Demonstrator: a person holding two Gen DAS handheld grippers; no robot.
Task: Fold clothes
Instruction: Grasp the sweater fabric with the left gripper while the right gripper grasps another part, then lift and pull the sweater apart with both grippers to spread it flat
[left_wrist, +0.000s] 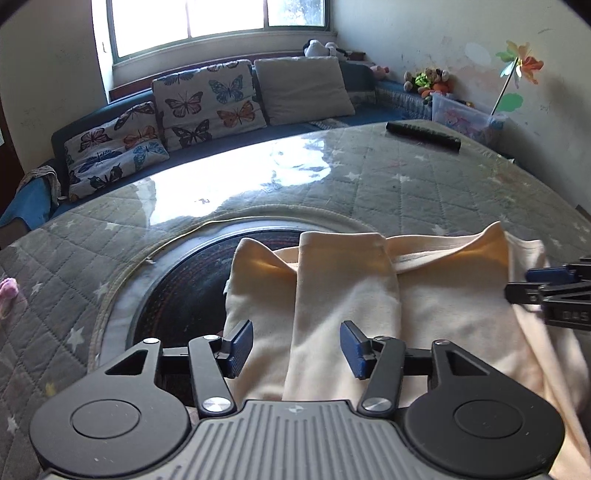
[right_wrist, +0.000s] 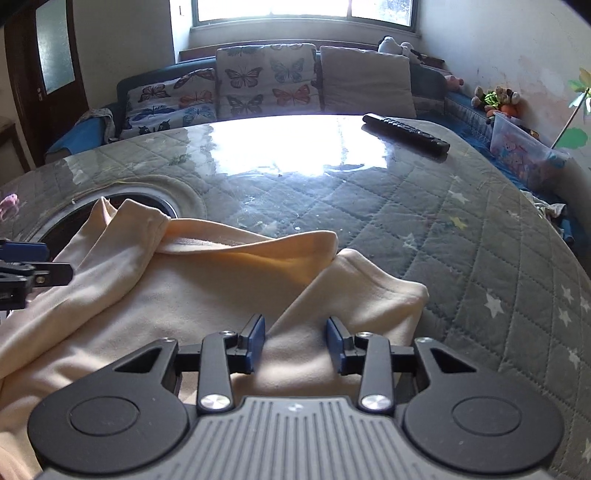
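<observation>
Shirt (left_wrist: 424, 314) sits on the quilted table (right_wrist: 461, 221), both sleeves flipped inward to narrow it. Left claw (left_wrist: 297, 349) gapes wide, right claw (right_wrist: 295, 345) half open, each straddling a sleeve, gripping nothing.

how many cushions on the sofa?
3: a butterfly cushion lying at the left, a butterfly cushion upright in the middle, a plain cushion at the right. More may be hidden.
</observation>
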